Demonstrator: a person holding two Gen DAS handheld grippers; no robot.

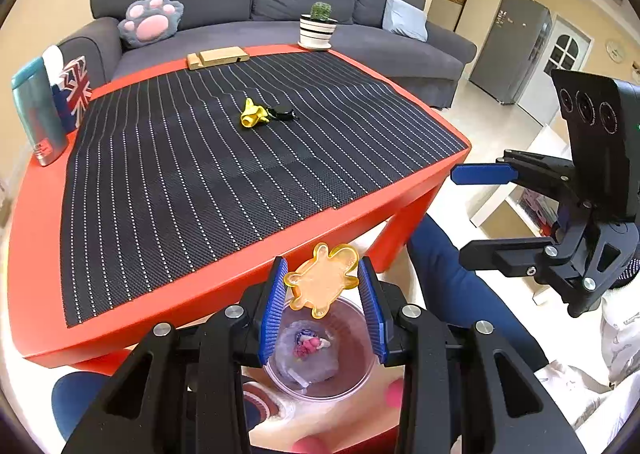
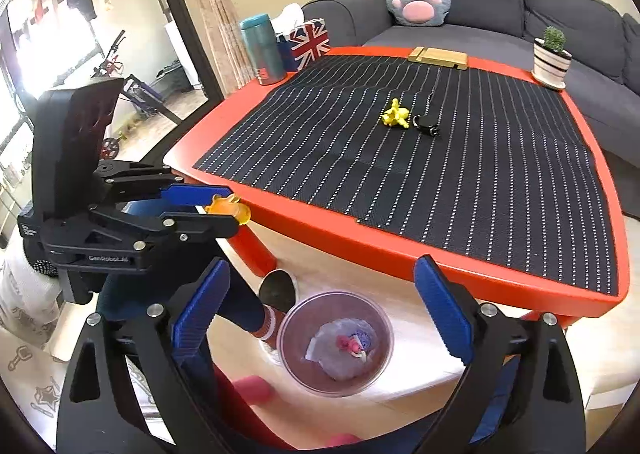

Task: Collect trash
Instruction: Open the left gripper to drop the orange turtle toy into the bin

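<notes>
Risk: left gripper [image 1: 323, 296] pinches the orange turtle-shaped piece [image 1: 323, 279] above the bin [image 1: 352, 386] — an off-centre release could miss; right gripper [image 2: 323, 308] gapes wide, empty.

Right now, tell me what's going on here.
A person is collecting trash with handheld tongs. The left tongs grip an orange turtle-shaped piece above the clear bin on the floor, which already holds some scraps. The right tongs are open and empty. A yellow scrap remains on the red table.
</notes>
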